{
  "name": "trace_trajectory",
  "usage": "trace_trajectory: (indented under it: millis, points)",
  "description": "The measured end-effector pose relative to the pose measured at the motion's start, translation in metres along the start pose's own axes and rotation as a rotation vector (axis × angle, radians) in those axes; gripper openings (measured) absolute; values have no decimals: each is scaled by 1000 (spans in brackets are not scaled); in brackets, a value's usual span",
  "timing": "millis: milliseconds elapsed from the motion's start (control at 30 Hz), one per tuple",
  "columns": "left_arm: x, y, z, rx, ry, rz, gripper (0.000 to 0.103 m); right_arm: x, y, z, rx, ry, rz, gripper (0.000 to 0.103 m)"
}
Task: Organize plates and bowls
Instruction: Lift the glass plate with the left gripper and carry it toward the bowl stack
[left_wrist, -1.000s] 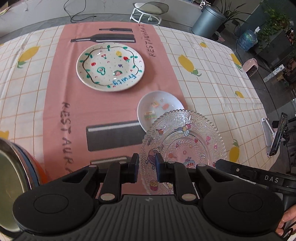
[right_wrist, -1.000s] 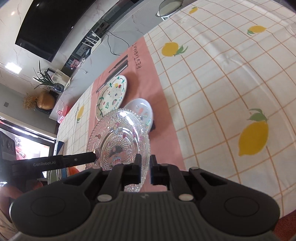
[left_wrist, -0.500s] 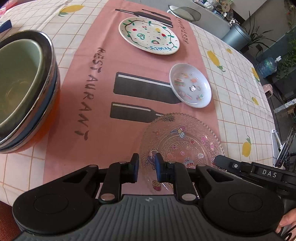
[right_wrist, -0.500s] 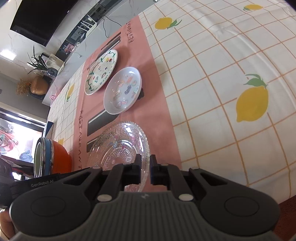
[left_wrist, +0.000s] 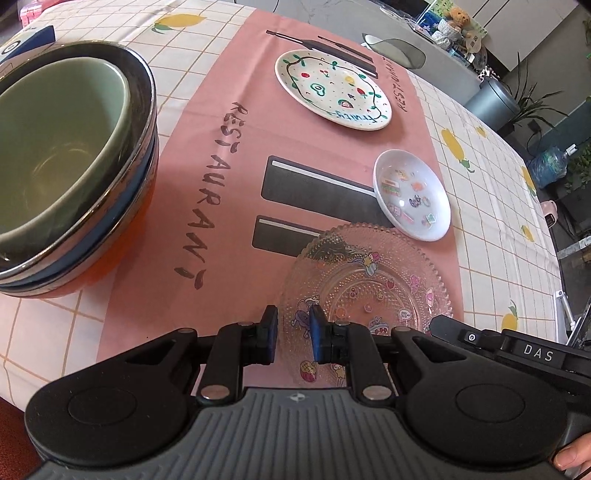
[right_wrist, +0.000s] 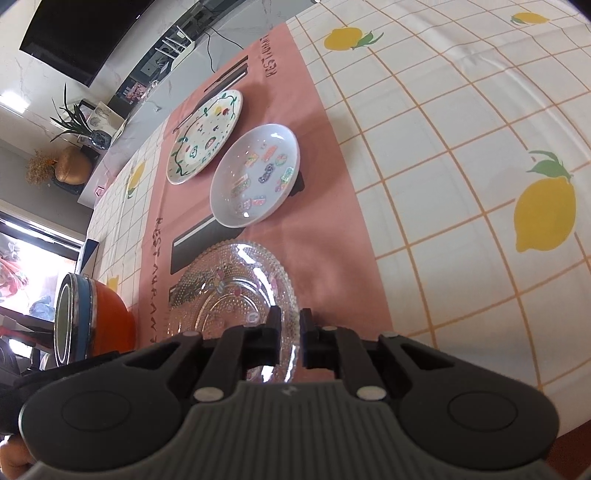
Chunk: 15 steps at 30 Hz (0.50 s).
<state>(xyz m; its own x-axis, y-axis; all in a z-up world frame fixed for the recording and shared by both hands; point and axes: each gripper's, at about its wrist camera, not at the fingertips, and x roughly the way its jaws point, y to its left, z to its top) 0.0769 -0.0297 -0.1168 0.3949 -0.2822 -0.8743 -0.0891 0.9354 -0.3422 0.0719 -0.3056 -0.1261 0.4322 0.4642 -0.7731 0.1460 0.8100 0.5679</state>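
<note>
Left gripper (left_wrist: 293, 319) parted around beaded glass plate (left_wrist: 369, 284) rim, contact unclear. Right gripper (right_wrist: 290, 322) likewise on the opposite rim. Nested round bowls (left_wrist: 70, 162) far left; glossy white dish (left_wrist: 412, 194) ahead.

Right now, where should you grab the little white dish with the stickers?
Probably by the rim of the little white dish. It is shallow and round with no handle, and its edge flares up off the pink runner. Come from its right side, over the checked cloth; the glass plate crowds its near edge.
</note>
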Motion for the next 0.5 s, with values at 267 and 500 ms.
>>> trace_trajectory:
  millis: [267, 500]
  points:
    - [0, -2, 1, 31, -26, 22, 20, 5, 6, 4, -22, -25, -18, 8]
    - [1, 2, 5, -8, -14, -7, 21, 5, 9, 6, -34, -31, -39, 9]
